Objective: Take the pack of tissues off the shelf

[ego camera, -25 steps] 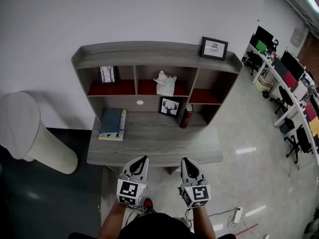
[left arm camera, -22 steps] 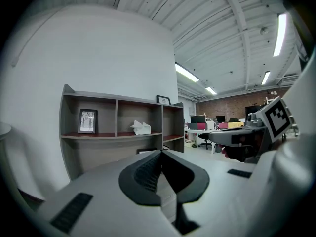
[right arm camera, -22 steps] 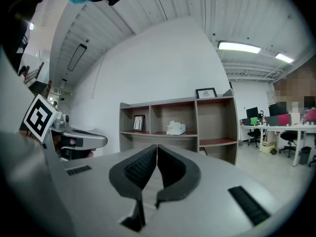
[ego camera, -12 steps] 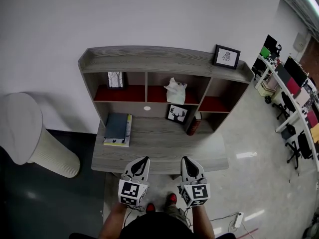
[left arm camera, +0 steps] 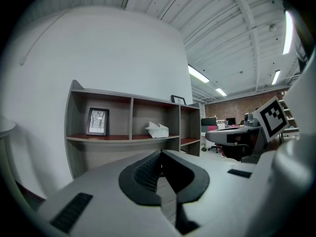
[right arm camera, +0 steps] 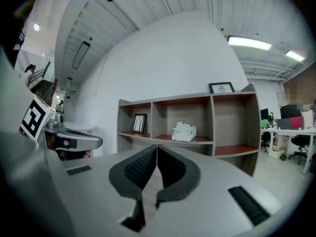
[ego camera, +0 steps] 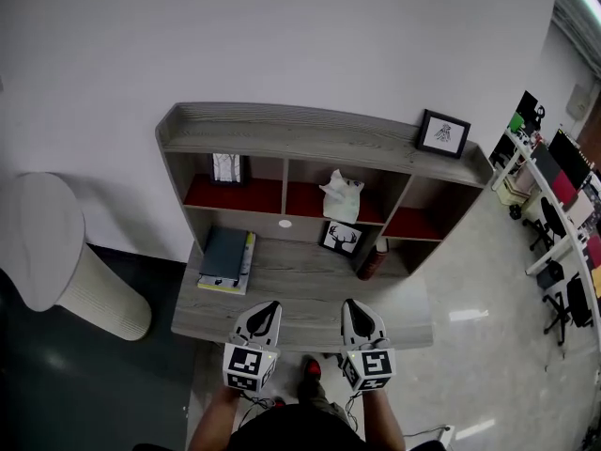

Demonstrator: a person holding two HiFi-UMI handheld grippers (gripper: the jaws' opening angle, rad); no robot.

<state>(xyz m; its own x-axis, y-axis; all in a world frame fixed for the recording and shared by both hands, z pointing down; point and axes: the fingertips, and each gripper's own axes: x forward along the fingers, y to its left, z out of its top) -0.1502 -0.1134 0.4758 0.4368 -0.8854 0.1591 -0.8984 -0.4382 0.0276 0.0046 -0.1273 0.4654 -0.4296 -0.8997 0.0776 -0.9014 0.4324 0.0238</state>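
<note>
I am holding the left gripper [ego camera: 265, 306] and the right gripper [ego camera: 355, 306] side by side at the bench's [ego camera: 310, 280] near edge, the jaws of each pressed together on nothing. The pack of tissues [ego camera: 342, 195] is sitting well ahead of both, in the shelf's [ego camera: 282, 125] middle compartment.

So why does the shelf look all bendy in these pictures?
Left and right gripper views: a wide-angle lens bows the shelf and wall, with dark round corners. Head view: the shelf's top edge curves too, and the shiny floor shows white glare.
</note>
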